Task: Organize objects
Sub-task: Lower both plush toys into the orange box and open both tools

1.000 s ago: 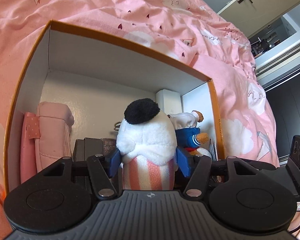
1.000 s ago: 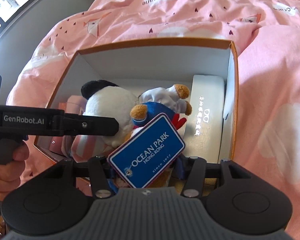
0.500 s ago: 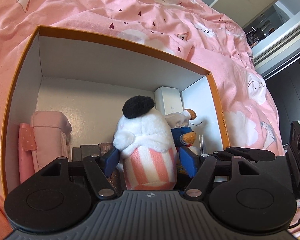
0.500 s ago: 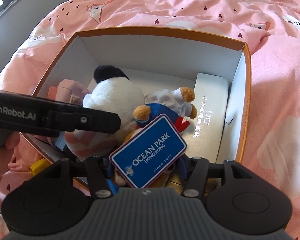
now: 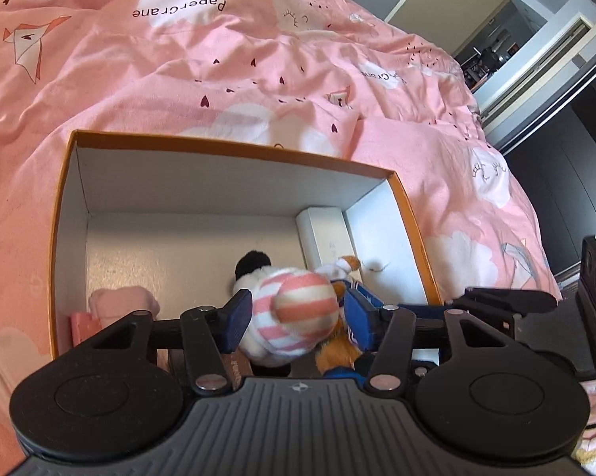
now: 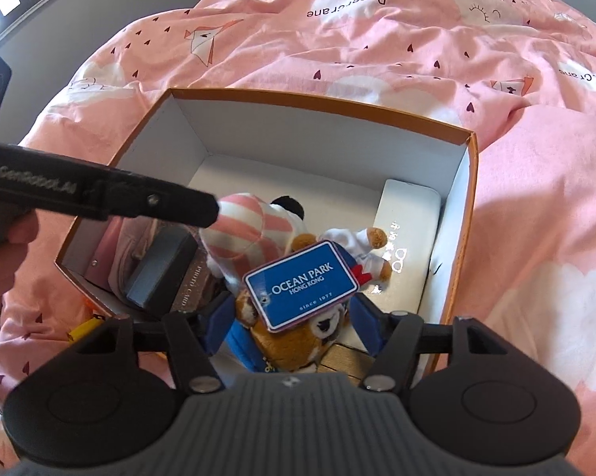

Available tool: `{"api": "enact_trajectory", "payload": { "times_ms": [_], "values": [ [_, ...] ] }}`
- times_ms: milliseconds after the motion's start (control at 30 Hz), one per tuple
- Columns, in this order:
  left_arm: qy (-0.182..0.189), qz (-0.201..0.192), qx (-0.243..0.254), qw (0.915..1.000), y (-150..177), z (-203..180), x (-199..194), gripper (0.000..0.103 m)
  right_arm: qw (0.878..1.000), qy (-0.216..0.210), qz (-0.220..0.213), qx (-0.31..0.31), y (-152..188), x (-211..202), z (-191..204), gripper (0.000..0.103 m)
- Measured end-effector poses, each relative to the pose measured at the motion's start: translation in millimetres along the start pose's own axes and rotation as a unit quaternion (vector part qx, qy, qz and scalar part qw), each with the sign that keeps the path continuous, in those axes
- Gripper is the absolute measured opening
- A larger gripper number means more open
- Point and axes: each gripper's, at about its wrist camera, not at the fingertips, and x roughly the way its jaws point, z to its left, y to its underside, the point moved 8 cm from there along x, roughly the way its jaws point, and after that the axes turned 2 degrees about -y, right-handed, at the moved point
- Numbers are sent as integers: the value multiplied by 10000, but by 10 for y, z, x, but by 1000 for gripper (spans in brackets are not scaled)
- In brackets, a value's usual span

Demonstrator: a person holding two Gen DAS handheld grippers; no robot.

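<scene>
An orange-rimmed white box [image 5: 234, 146] [image 6: 322, 103] lies on the pink bedspread. My left gripper [image 5: 298, 317] is shut on a white plush with pink stripes and a black ear [image 5: 294, 317], tipped head-down into the box; it also shows in the right wrist view [image 6: 246, 230]. My right gripper [image 6: 294, 325] is shut on a brown plush in blue clothes [image 6: 298, 341] with a blue "Ocean Park" tag [image 6: 302, 283], held over the box's near right side. The brown plush shows beside the left gripper [image 5: 337, 351].
Inside the box lie a long white case [image 6: 409, 238] [image 5: 325, 234] along the right wall, a pink pouch [image 5: 119, 301], a dark box [image 6: 159, 265] and a brown card box [image 6: 195, 289]. A yellow object [image 6: 83, 327] lies outside the box's near left corner. The pink bedspread [image 5: 218, 59] surrounds everything.
Both grippers have risen and tilted downward over the box. The striped plush has turned from upright to head-down. The brown plush has tipped further into the box.
</scene>
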Motion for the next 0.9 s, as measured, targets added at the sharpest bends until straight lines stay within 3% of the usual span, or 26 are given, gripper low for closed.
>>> {"api": "enact_trajectory", "payload": {
  "times_ms": [100,267,500,667,900],
  "values": [
    [-56,-2,45,10000,-35,-20,97,60,10000,-40,41,32,4,29,20,58],
    [-96,105,119,9998,-7,-25,205,43,10000,21,25,32,29,72,42,54],
    [-123,494,444,9977,203,-90,140,41,9998,-25,173,58,76,73,6,49],
    [-406,948,804,9914,501,-104,244,38,9998,-37,187,97,100,65,-5,50],
    [-361,781,1108,9901,525,-114,142,38,10000,27,52,-32,100,-29,10,50]
  ]
}}
